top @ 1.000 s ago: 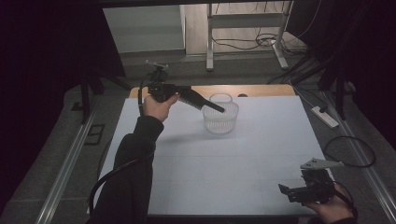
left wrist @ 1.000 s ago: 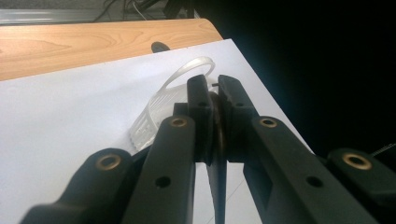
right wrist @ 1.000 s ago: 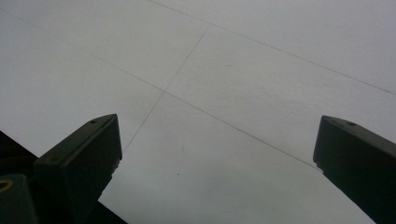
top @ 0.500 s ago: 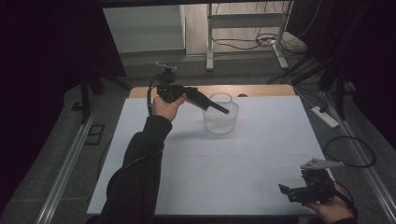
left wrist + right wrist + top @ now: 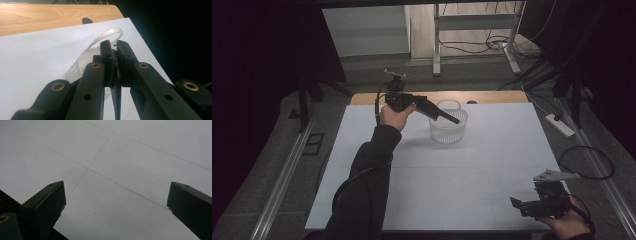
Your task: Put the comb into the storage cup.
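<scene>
The small clear plastic basket with a slotted wall and a hoop handle [image 5: 447, 121] stands on the white table sheet [image 5: 462, 170], near its far edge. The left gripper [image 5: 455, 120] reaches over that basket's rim, its jaws pressed onto a small dark round piece [image 5: 115, 71] (what it is I cannot tell). The right gripper [image 5: 515, 202] rests well apart from the basket, at the sheet's near right corner, jaws spread wide with nothing between them.
</scene>
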`<state>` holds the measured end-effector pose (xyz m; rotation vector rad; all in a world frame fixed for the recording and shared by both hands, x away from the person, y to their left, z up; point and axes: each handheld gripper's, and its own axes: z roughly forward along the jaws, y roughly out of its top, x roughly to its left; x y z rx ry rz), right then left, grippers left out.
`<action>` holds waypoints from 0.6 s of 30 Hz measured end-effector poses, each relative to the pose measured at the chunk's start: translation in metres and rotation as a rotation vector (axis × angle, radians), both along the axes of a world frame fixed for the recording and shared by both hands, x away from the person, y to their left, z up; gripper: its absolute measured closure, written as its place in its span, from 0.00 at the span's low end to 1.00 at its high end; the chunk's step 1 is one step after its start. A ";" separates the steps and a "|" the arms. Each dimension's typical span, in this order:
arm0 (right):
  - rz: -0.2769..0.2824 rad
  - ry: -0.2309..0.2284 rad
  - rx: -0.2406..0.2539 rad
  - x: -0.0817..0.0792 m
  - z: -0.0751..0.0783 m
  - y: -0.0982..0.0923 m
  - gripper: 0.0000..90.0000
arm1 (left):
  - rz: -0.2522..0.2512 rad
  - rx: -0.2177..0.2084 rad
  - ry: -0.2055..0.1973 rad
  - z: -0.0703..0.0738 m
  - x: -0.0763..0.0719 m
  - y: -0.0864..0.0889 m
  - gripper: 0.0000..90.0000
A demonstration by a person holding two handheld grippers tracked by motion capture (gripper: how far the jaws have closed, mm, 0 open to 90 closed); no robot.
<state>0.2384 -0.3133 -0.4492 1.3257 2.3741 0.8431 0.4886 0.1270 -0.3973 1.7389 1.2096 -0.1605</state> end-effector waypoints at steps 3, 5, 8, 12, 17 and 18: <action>0.000 0.001 0.000 0.000 0.000 0.000 0.02 | 0.001 0.005 0.001 -0.002 0.001 -0.003 0.93; 0.001 0.001 0.000 0.000 0.000 0.000 0.02 | -0.002 0.009 0.001 -0.003 0.002 -0.003 0.93; 0.002 0.001 -0.001 0.000 0.000 0.000 0.02 | -0.001 0.014 0.003 -0.006 0.003 -0.008 0.93; 0.004 0.000 -0.007 0.000 0.000 0.001 0.02 | 0.002 0.017 0.003 -0.008 0.005 -0.010 0.93; 0.006 0.002 -0.009 0.000 0.000 0.001 0.02 | 0.006 0.017 0.007 -0.011 0.006 -0.012 0.93; 0.006 0.002 -0.009 0.000 0.000 0.001 0.02 | 0.007 0.017 0.007 -0.012 0.006 -0.013 0.93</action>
